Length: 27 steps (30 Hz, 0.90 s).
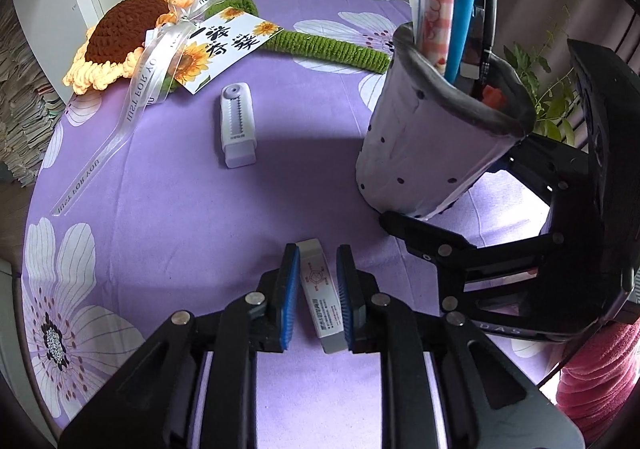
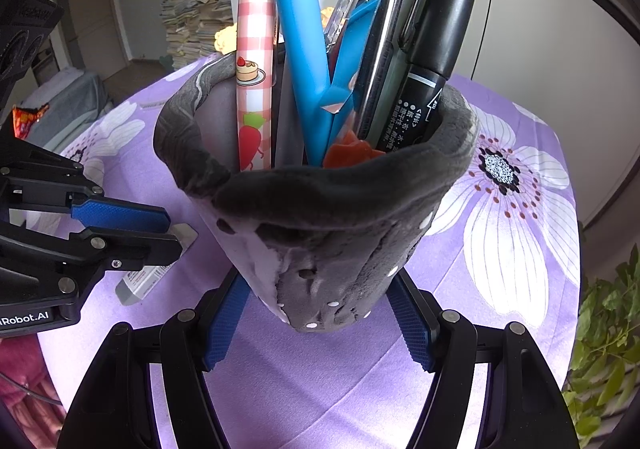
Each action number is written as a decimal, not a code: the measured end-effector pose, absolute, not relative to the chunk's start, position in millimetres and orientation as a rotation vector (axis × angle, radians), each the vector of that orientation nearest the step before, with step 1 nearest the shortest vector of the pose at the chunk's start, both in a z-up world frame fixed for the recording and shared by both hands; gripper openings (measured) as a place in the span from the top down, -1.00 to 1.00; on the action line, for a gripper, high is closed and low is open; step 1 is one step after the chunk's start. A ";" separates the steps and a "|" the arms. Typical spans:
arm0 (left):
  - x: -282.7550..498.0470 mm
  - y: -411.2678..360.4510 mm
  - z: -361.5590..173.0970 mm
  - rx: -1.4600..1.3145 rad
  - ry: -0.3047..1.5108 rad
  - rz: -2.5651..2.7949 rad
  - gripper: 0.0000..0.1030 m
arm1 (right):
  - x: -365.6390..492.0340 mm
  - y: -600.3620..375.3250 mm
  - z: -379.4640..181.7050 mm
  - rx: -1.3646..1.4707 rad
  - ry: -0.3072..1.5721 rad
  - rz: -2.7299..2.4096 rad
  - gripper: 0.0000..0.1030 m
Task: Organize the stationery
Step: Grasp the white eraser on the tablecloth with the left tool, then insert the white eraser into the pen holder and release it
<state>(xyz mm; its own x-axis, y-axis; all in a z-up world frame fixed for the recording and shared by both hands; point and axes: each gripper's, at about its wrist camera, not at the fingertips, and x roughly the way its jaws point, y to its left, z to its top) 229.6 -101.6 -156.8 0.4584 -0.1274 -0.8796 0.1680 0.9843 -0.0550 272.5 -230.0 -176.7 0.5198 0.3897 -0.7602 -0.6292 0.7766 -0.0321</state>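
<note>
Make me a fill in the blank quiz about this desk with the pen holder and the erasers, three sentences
1. The right gripper is clamped on the fabric pen ____.
2. The eraser between the left gripper fingers lies on a ____ flowered tablecloth.
3. The crocheted sunflower has a ____ stem.

Missing words: holder; purple; green

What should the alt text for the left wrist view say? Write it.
The left gripper straddles a white eraser lying on the purple floral tablecloth. To the right, the right gripper holds a tilted fabric pen holder full of pens; a crocheted sunflower lies behind.
</note>
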 end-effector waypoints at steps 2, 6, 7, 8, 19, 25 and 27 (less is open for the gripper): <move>229.7 -102.9 -157.5 0.053 1.077 -0.175 0.66 | 272.8 -230.4 -176.8 -0.322 0.819 0.624 -0.39; 232.5 -104.2 -160.9 0.080 1.074 -0.163 0.67 | 272.8 -230.2 -176.9 -0.322 0.819 0.624 -0.39; 233.2 -103.8 -162.4 0.079 1.082 -0.165 0.67 | 273.0 -230.4 -177.0 -0.322 0.819 0.624 -0.39; 234.1 -103.3 -164.2 0.077 1.090 -0.165 0.67 | 273.0 -230.5 -177.0 -0.322 0.819 0.624 -0.39; 241.0 -96.5 -159.4 0.078 1.073 -0.174 0.72 | 271.7 -229.5 -176.9 -0.321 0.819 0.625 -0.39; 245.3 -85.5 -156.7 0.063 1.071 -0.177 0.72 | 271.6 -228.9 -177.1 -0.321 0.819 0.625 -0.39; 245.8 -82.2 -154.6 0.053 1.068 -0.177 0.72 | 271.8 -229.2 -177.2 -0.320 0.819 0.625 -0.39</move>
<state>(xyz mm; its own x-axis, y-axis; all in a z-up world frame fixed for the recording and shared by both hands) 245.8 -82.2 -154.6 0.4689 -0.1188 -0.8752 0.1702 0.9845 -0.0425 271.8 -229.2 -177.2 0.5188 0.3919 -0.7598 -0.6298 0.7762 -0.0297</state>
